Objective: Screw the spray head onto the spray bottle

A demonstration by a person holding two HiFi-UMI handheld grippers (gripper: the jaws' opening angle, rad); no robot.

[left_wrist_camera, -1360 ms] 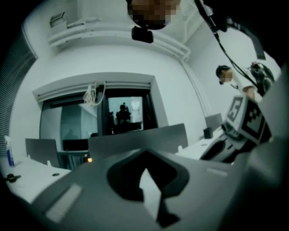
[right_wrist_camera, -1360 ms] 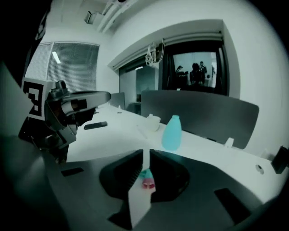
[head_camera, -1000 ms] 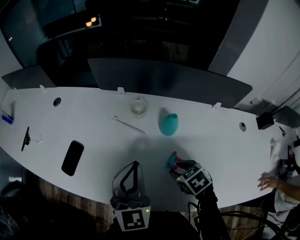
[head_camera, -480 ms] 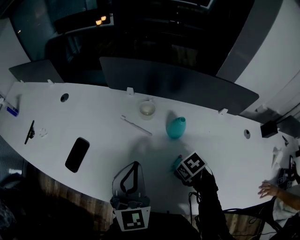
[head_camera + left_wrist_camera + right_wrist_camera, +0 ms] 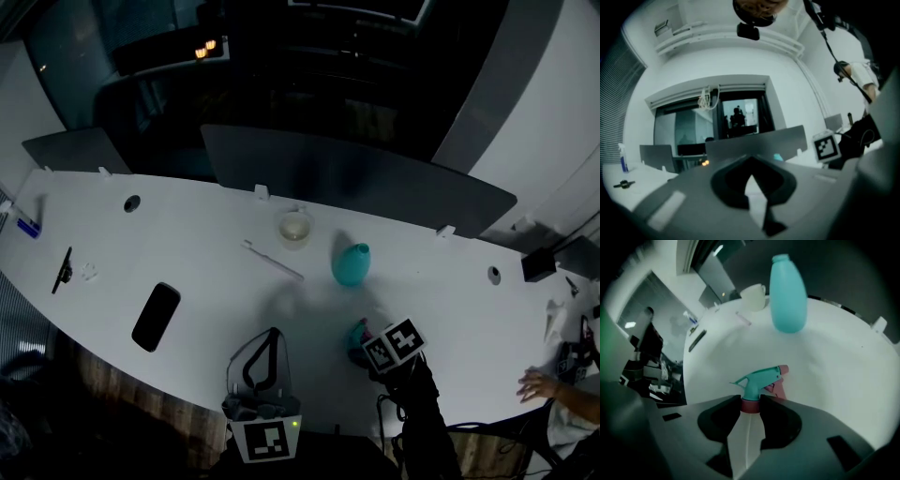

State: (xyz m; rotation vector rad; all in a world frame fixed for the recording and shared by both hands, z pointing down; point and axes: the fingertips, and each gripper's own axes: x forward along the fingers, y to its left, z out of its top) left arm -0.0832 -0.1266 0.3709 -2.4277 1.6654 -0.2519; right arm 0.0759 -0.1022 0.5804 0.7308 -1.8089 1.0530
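The teal spray bottle (image 5: 352, 264) stands upright and uncapped in the middle of the white table (image 5: 187, 244); the right gripper view has this bottle (image 5: 787, 291) straight ahead. The teal spray head (image 5: 761, 378) with its pink nozzle and collar sits just off the table's near edge, and my right gripper (image 5: 750, 405) is shut on its pink collar. In the head view the spray head (image 5: 357, 331) peeks out left of the right gripper (image 5: 366, 339). My left gripper (image 5: 267, 337) hangs at the near edge, shut and holding nothing, its closed tips (image 5: 751, 163) pointing across the table.
A white cup (image 5: 294, 227) stands behind and left of the bottle, with a thin white tube (image 5: 274, 261) lying beside it. A black phone (image 5: 157, 316) and a dark pen-like item (image 5: 63, 269) lie at the left. A person's hand (image 5: 536, 382) rests at the right edge. A grey partition (image 5: 356, 178) backs the table.
My right gripper has closed onto the spray head's collar and tilted over it. The head view has shifted a little. The left gripper has stayed where it was.
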